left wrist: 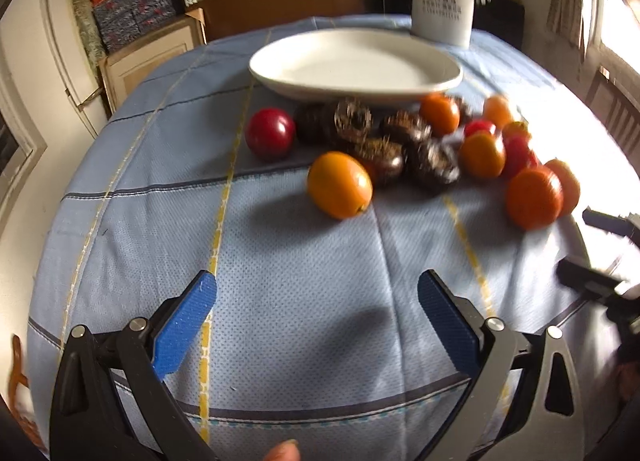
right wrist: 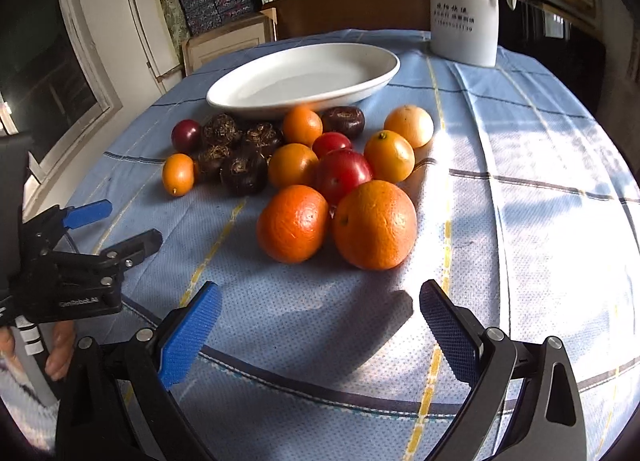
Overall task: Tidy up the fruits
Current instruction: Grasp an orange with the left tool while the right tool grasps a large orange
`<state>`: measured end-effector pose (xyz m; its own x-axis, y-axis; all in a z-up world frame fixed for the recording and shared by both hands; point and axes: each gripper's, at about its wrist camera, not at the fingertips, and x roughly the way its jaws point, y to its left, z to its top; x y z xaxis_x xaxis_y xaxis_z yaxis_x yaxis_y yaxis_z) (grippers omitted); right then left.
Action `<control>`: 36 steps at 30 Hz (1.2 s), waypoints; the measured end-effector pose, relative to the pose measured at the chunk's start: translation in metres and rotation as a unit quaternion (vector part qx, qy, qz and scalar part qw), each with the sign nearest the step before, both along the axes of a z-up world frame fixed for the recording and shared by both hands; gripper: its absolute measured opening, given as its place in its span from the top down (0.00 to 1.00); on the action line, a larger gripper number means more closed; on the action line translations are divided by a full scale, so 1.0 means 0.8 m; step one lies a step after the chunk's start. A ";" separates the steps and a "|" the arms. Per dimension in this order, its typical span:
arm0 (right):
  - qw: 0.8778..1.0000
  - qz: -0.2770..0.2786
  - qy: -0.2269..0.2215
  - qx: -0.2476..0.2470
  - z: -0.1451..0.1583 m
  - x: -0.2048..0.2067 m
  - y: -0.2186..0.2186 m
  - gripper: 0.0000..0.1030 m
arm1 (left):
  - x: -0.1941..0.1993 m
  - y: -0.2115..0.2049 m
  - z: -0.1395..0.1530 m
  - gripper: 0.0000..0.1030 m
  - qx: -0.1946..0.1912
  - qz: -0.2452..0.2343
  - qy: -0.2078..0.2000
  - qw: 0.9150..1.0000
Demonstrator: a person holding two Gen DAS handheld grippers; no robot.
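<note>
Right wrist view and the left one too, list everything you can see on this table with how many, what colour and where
plate: one, white, oval, empty, behind the fruit pile
big oranges: two, orange, front of the pile, side by side
small orange fruits: five, orange-yellow, scattered through the pile; one oval one at its left edge
red fruits: three, two bright red mid-pile, one darker at far left
dark brown bulbs: about five, near-black, left and back of the pile
jug: one, white with printed text, back right
tablecloth: one, light blue with yellow and dark stripes
left gripper: open, blue pads, empty, short of the fruit
right gripper: open, blue pads, empty, before the big oranges
</note>
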<state>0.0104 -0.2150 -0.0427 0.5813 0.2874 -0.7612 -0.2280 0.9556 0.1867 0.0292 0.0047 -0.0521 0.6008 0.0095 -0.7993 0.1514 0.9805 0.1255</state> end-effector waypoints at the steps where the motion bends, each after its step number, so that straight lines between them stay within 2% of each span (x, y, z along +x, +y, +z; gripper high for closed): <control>1: 1.000 -0.004 0.003 0.000 -0.001 0.001 -0.004 0.03 | 0.003 -0.001 -0.006 0.04 0.014 -0.005 0.012 1.000; 4: 1.000 0.000 0.018 0.020 -0.005 0.007 -0.024 0.03 | 0.007 0.006 -0.007 0.04 0.000 -0.023 0.021 1.000; 6: 0.999 0.017 0.018 0.045 -0.006 0.009 -0.038 0.03 | 0.014 0.023 -0.011 0.04 -0.048 -0.024 0.044 0.998; 7: 0.998 0.027 0.019 0.054 -0.006 0.008 -0.043 0.03 | 0.013 0.032 -0.008 0.04 -0.065 -0.031 0.043 0.996; 9: 0.997 0.047 0.022 0.050 -0.006 0.007 -0.042 0.03 | 0.008 0.029 -0.009 0.04 -0.042 -0.054 0.044 0.997; 14: 0.997 0.068 0.022 -0.025 -0.006 0.003 -0.013 0.03 | 0.006 0.031 -0.008 0.04 -0.044 -0.049 0.044 0.997; 16: 0.999 0.044 0.007 -0.015 0.000 -0.001 -0.019 0.04 | 0.011 0.029 -0.006 0.04 -0.040 -0.042 0.041 0.997; 19: 0.999 0.006 -0.045 -0.017 0.016 -0.006 -0.032 0.07 | 0.030 0.025 0.002 0.04 -0.049 -0.036 0.028 0.998; 22: 0.999 0.004 -0.046 -0.005 0.021 0.001 -0.038 0.11 | 0.041 0.020 0.013 0.04 -0.035 -0.032 -0.009 0.999; 25: 0.999 0.011 -0.046 0.006 0.023 0.006 -0.041 0.15 | 0.050 0.007 0.010 0.04 -0.015 -0.051 -0.017 0.998; 26: 0.999 0.014 -0.045 0.012 0.024 0.007 -0.042 0.16 | 0.052 0.003 0.007 0.08 -0.015 -0.061 -0.014 0.998; 27: 0.999 0.018 -0.043 0.022 0.024 0.009 -0.043 0.18 | 0.054 -0.002 0.004 0.23 -0.015 -0.070 -0.009 0.997; 29: 0.998 0.027 -0.036 0.047 0.021 0.024 -0.047 0.27 | 0.057 -0.006 0.002 0.38 -0.021 -0.088 0.000 0.996; 32: 0.997 0.030 -0.026 0.070 0.018 0.039 -0.050 0.31 | 0.063 -0.003 0.003 0.49 -0.051 -0.098 0.006 0.994; 35: 0.994 0.029 -0.010 0.103 0.013 0.049 -0.064 0.30 | 0.062 0.001 0.004 0.50 -0.072 -0.098 0.006 0.993; 36: 0.991 0.030 0.006 0.127 0.007 0.054 -0.072 0.31 | 0.063 0.004 0.004 0.52 -0.080 -0.097 0.007 0.992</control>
